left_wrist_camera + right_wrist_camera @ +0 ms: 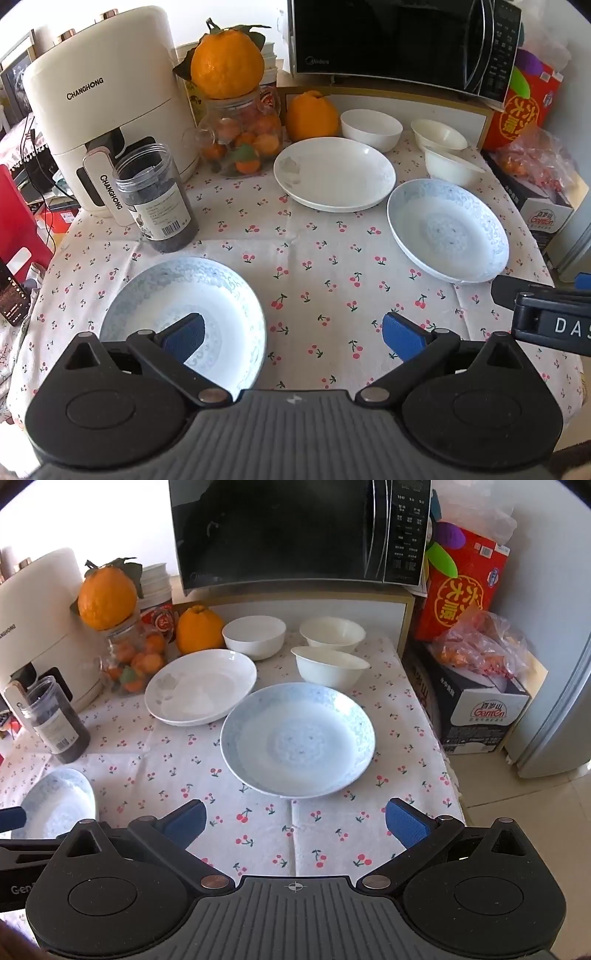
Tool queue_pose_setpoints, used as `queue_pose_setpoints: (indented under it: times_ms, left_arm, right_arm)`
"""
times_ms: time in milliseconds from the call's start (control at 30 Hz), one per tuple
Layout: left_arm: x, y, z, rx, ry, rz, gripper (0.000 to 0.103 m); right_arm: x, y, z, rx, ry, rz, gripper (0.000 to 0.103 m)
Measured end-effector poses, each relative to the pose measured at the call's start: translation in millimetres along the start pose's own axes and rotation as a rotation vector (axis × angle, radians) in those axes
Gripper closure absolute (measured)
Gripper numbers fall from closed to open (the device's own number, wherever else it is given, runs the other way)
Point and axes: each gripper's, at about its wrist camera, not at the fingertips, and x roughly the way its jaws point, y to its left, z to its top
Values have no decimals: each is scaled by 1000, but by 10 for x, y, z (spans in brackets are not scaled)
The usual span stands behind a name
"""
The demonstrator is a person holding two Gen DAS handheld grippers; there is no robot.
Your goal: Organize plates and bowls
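Three plates and three white bowls lie on the cherry-print tablecloth. A blue-patterned plate (192, 306) (55, 801) sits near the front left, under the left finger of my open left gripper (293, 338). A second blue-patterned plate (448, 229) (297, 740) lies just ahead of my open right gripper (295, 821). A plain white plate (334, 173) (201, 686) rests behind it. Farther back stand a round bowl (371, 129) (254, 635) and two flared bowls (437, 134) (332, 631), (452, 166) (328, 668). Neither gripper holds anything.
A cream air fryer (107, 107), a dark jar (155, 195), a glass jar of small oranges (243, 136) topped by a big orange (227, 64) crowd the back left. A microwave (402, 40) sits on a shelf behind. Boxes (476, 701) and a fridge (554, 701) flank the right edge.
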Motion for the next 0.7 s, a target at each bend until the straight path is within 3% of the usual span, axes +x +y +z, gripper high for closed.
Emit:
queue_pose_setpoints:
  times_ms: [700]
  left_arm:
    - [15, 17, 11, -1, -1, 2, 0]
  right_arm:
    - [-7, -26, 5, -9, 24, 30, 0]
